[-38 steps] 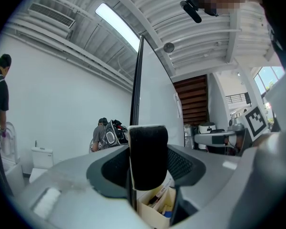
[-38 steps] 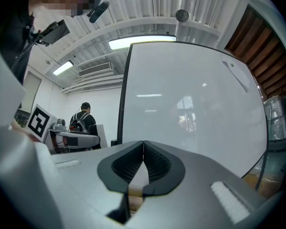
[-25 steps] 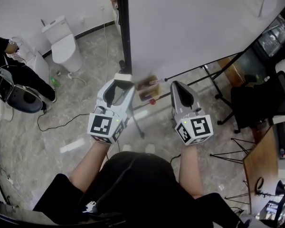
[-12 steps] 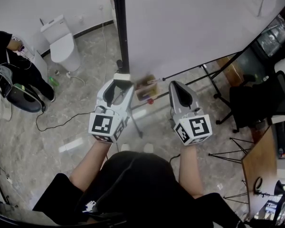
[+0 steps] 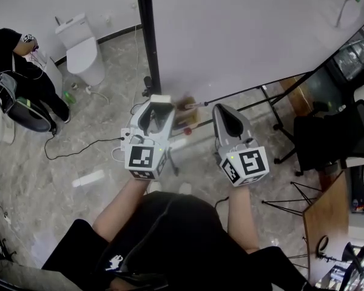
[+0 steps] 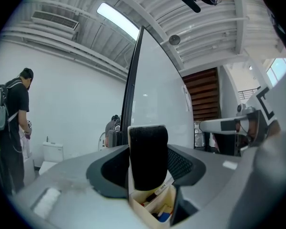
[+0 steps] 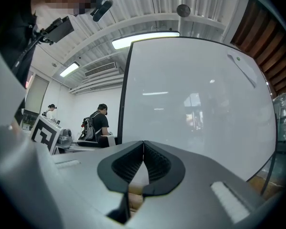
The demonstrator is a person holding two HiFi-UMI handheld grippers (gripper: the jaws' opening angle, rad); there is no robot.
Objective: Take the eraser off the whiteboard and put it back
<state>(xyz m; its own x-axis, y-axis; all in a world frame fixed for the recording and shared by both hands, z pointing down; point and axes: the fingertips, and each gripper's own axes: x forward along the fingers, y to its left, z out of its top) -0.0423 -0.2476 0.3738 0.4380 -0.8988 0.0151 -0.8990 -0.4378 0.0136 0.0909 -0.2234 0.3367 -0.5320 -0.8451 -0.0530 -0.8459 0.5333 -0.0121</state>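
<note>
A test lab: whiteboard (image 5: 242,35), freestanding toilet (image 5: 85,52), trailing cables (image 5: 96,143).

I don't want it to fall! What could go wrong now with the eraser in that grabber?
1. The eraser sticks out past the jaws of the left gripper, so it might tip or slip out.
2. The pen tray sits close by; a drop or a low move could knock it.
3. Pressed crooked against the whiteboard, the eraser might not stay put.
</note>
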